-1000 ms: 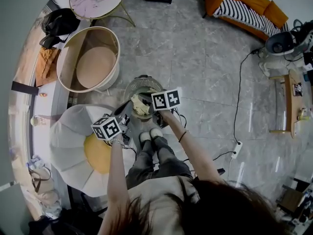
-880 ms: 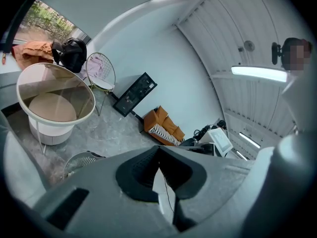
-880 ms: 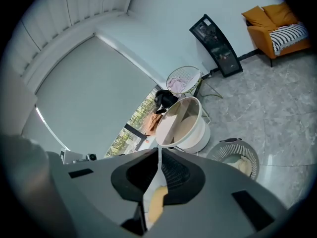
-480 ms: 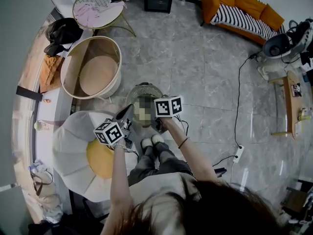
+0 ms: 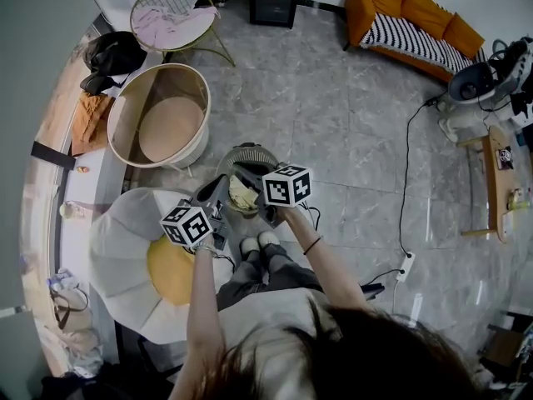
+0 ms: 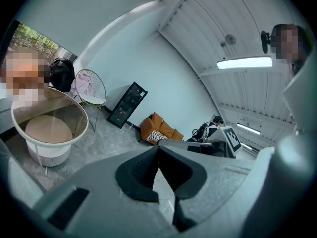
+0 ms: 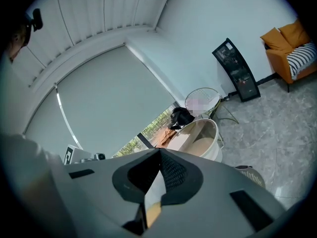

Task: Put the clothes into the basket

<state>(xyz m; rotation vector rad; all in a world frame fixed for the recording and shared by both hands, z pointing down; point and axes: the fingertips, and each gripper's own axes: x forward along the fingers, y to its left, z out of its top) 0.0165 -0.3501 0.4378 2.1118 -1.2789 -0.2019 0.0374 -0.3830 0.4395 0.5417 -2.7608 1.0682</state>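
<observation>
Cream smooth-walled tub (image 5: 198, 98), round grey mesh basket (image 5: 250, 151), crumpled pale cloth (image 5: 241, 197).
The tub stands far left. From the head view the cloth lies within the nearer basket's outline, between both claws. Only the right gripper view shows the right claw (image 7: 159, 155) pinching a pale-and-yellow fold; the left claw (image 6: 158, 150) is closed tip to tip.

even bright light, fisheye warp, dark corners

Cloth (image 7: 154, 188) mostly hidden inside right tongs (image 7: 159, 150); sofa (image 5: 408, 11) cut by top edge.
</observation>
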